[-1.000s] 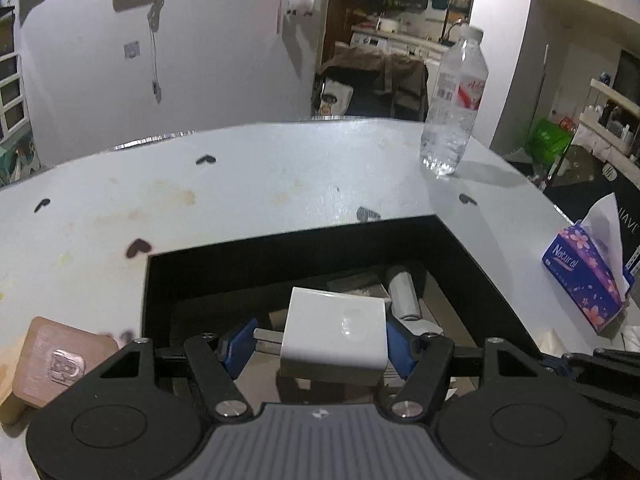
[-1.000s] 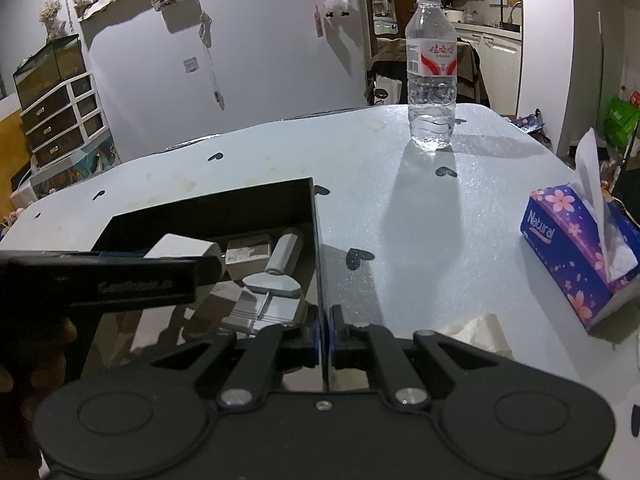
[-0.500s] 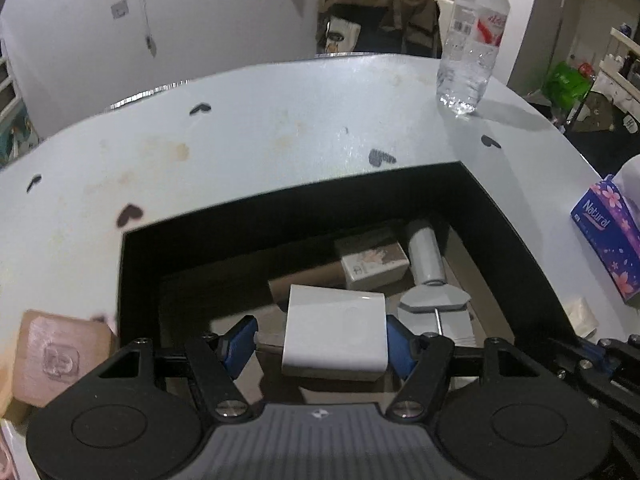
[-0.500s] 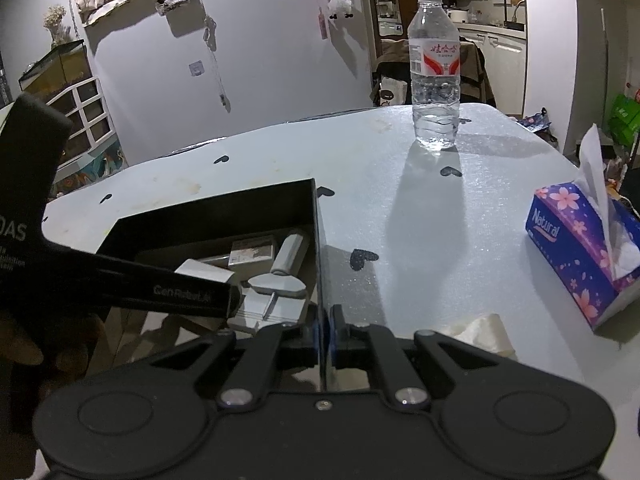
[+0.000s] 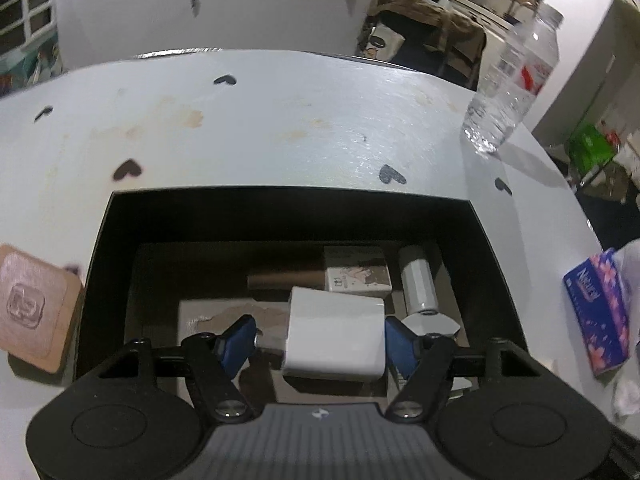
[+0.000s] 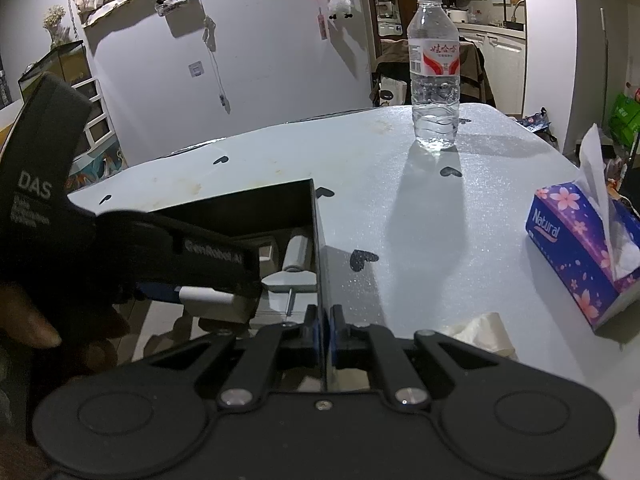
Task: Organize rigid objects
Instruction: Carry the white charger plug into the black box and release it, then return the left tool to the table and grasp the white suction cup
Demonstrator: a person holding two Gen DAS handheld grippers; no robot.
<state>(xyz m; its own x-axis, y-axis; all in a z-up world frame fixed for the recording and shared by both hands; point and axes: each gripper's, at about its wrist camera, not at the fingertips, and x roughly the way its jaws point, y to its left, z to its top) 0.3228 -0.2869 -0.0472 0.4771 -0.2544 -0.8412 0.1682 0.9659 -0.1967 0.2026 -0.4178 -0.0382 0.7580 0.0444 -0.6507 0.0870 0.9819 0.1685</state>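
bottle (image 5: 516,76) blurred, tissue box (image 5: 600,308) perhaps edge-cropped

Black box (image 5: 96,264) on a pale table (image 5: 280,120) with dark heart marks.
A white block (image 5: 334,334) sits between blue pads (image 5: 236,344); the tissue pack (image 6: 576,256) is purple with pink blossoms.

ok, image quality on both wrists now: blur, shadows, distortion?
Left wrist: motion-smeared at the edges, bottle and tissue box soft; box interior dark; white block readable. Right wrist: sharp, bottle label legible, hard shadow thrown toward the camera; left gripper a dark silhouette. Both views: fisheye bends the table edge.
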